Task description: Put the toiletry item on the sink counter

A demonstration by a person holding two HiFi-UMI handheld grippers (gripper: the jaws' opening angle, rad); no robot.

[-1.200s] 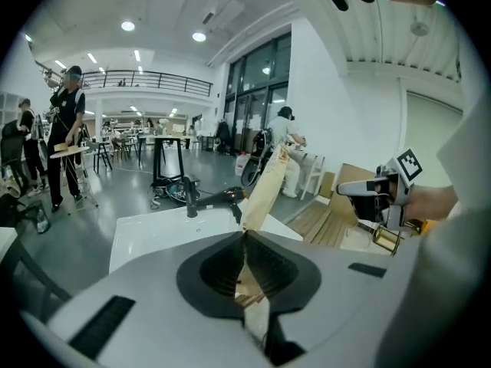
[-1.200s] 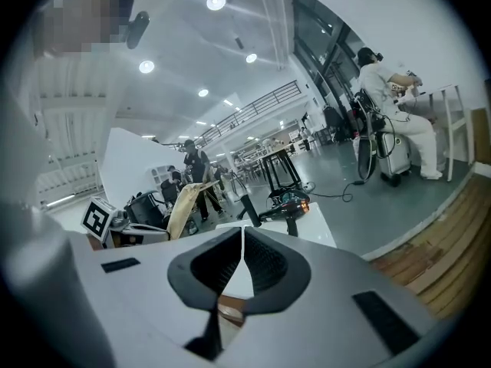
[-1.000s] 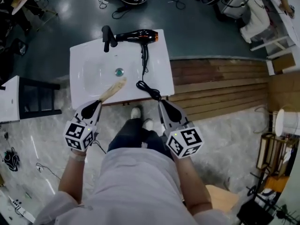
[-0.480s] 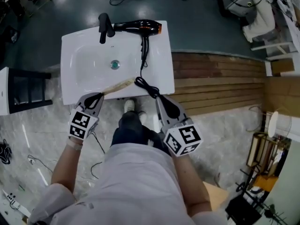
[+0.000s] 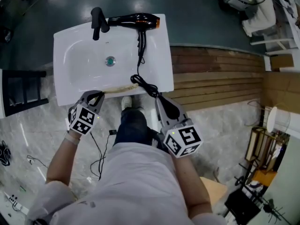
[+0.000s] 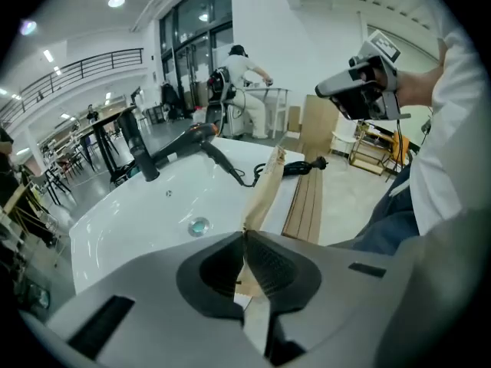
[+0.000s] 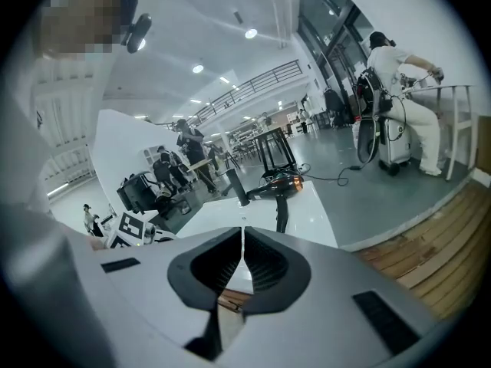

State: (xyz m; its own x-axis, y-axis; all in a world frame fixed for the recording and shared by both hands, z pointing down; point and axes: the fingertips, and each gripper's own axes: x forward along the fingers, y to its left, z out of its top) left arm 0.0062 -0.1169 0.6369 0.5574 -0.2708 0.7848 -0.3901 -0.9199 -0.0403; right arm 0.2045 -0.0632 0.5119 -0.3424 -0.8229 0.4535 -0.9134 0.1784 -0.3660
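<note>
In the head view, the white sink (image 5: 159, 62) sits in the upper left of the frame. A black tap (image 5: 97, 21) and a hair dryer (image 5: 133, 20) are at its far edge, and the cord (image 5: 145, 85) runs down to the near edge. The left gripper (image 5: 97, 95) is at the sink's near edge and holds one end of a long tan item (image 5: 121, 87). The item lies along that edge and points to the right, toward the cord. The right gripper (image 5: 161, 100) hangs just below the cord, apart from the item. The left gripper view shows what the head view cannot: the fingers are pinched tight on the item's bottom end, and the rest sticks up and out over the sink rim. It looks thin and papery, so I think it is very light and may bend. Holding it by the end works, but a soft squeeze nearer the middle would keep it steadier. I cannot tell if it touches the surface yet. The right gripper view shows that gripper's fingers closed together with nothing in them. It looks over the sink at the hair dryer.
</note>
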